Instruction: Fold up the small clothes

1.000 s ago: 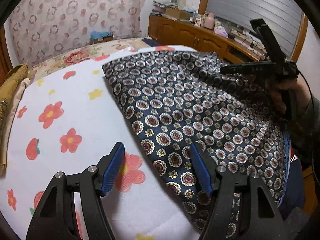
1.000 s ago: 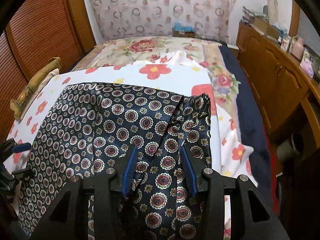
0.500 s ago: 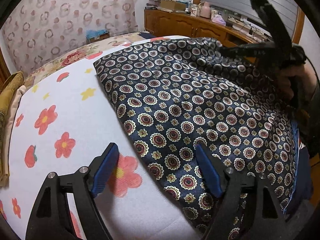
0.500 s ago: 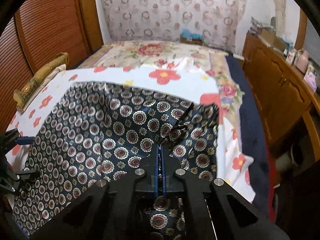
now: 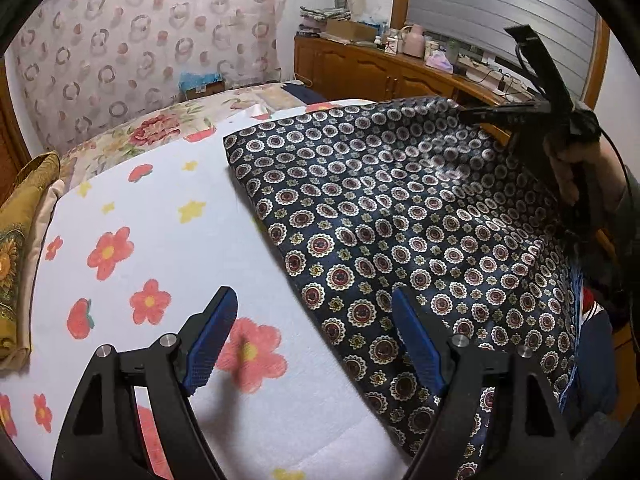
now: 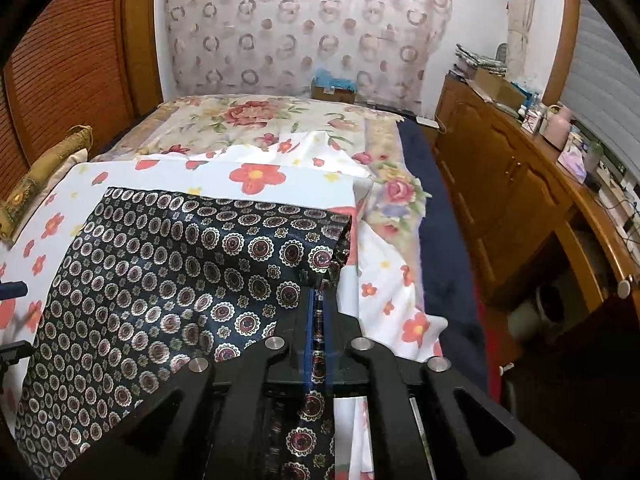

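Currently the right claw [image 6: 318, 322] is pinched on the right-hand edge of the dark patterned garment [image 6: 168, 280]; its jaws have just eased slightly apart, yet a strip of fabric remains clamped between the blue pads [image 6: 308, 320]. The held edge stands raised while the rest of the garment lies spread on the flowered sheet [image 6: 256, 176] of the bed. The left claw [image 5: 316, 344] hangs spread wide above the garment's near left edge, one pad over the sheet, the other over the cloth, gripping nothing.

Probable fault: the fabric looks smooth and slippery, and only a narrow strip is clamped, so further slackening or a fast pull could release the edge. With the left side unsecured, the whole garment may drag across the sheet instead of folding.
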### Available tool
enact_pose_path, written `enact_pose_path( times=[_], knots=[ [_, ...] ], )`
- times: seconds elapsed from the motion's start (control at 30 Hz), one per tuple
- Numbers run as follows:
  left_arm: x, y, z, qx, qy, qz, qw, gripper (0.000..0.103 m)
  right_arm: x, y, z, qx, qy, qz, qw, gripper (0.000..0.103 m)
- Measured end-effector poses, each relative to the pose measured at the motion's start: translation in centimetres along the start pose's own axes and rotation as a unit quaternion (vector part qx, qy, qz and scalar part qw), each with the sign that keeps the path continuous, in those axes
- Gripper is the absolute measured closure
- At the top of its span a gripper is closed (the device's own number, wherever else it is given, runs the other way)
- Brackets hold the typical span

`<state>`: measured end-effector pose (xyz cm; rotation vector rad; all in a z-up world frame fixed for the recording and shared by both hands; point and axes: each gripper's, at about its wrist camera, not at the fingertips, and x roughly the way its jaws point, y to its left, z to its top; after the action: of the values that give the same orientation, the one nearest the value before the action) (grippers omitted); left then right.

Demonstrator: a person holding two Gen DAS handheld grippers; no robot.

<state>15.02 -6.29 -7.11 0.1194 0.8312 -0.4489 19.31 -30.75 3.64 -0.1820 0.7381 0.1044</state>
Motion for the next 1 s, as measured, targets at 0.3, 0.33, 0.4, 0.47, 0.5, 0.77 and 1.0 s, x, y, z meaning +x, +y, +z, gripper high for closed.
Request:
enact_pose_path(
  times=[0.3, 0.33, 0.4, 0.47, 0.5, 0.77, 1.0],
  knots=[
    [-0.7, -0.9, -0.9, 0.002, 0.002, -0.013, 0.9999, 0.023, -4.2, 1.3, -4.6, 0.016, -0.037, 0.02, 0.999, 0.058],
    [-0.8, -1.1, -1.1, 0.004, 0.003, -0.015, 0.9999, 0.023, -4.8, 1.5, -5.7, 0.018, -0.038, 0.027, 0.999, 0.058],
    [-1.2, -1.4, -1.7, 0.007, 0.004, -0.019, 0.9998, 0.023, -6.2, 1.7, -7.7, 0.019, -0.037, 0.033, 0.999, 0.058],
    [-1.6, -1.6, -2.4, 0.008, 0.005, -0.026, 0.9996, 0.023, -7.4, 1.9, -10.0, 0.021, -0.037, 0.031, 0.999, 0.058],
    [-1.8, -1.7, -2.8, 0.008, 0.007, -0.03, 0.9995, 0.023, -8.0, 1.9, -11.0, 0.023, -0.036, 0.03, 0.999, 0.058],
    [-3.5, -2.1, -5.5, 0.011, 0.009, -0.045, 0.9989, 0.023, -11.1, 1.3, -16.2, 0.053, -0.015, 0.025, 0.998, 0.058],
    [-4.1, -2.9, -6.7, 0.003, 0.014, -0.078, 0.9969, 0.035, -12.0, 0.6, -17.8, 0.06, -0.002, 0.015, 0.998, 0.058]
  ],
)
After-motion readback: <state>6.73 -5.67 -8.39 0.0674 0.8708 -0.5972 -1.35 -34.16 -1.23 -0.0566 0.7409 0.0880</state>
